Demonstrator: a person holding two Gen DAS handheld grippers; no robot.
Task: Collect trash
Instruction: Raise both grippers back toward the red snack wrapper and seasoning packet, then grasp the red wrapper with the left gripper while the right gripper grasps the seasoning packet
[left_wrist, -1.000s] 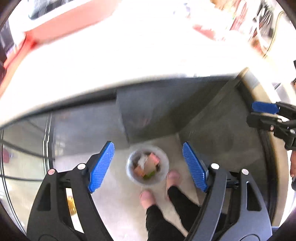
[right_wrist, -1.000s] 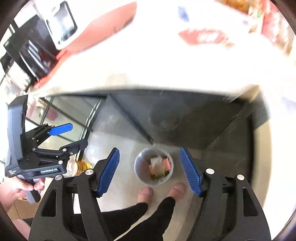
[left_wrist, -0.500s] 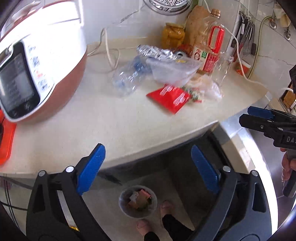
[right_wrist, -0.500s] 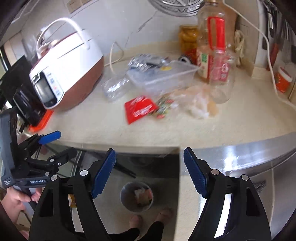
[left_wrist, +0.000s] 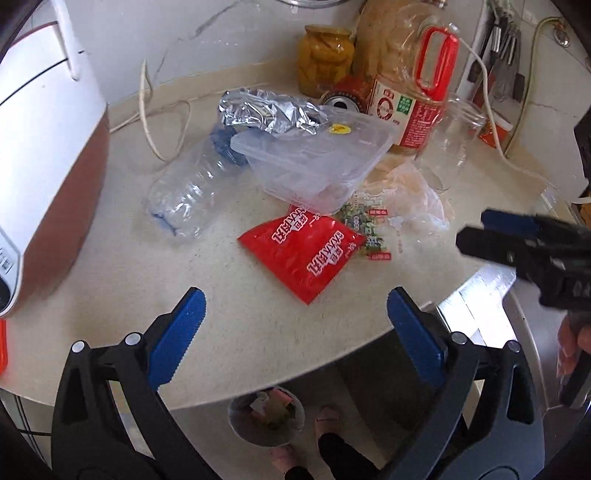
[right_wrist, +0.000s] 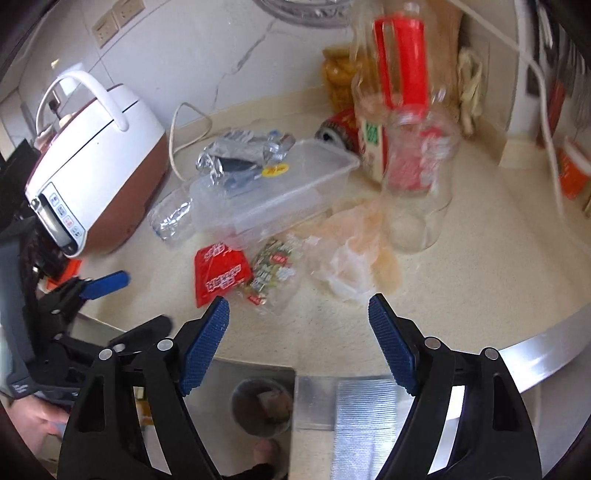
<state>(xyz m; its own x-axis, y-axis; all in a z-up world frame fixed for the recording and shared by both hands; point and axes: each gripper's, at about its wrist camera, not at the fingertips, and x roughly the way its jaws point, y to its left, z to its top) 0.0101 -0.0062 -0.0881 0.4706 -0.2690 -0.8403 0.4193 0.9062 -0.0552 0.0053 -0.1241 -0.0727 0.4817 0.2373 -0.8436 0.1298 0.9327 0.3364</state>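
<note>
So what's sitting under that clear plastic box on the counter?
The clear plastic box rests tilted on a crushed water bottle and overlaps the top edge of the red packet. Crumpled foil lies behind it. Anything directly beneath its base is too blurred to tell.

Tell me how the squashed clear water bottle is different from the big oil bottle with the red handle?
The water bottle lies on its side on the counter, crumpled; the oil bottle stands upright at the back and keeps its shape. The water bottle is plain with a blue cap end; the oil bottle has a red handle and a red and white label. The oil bottle looks bigger. Both are see-through plastic, and neither is held.
</note>
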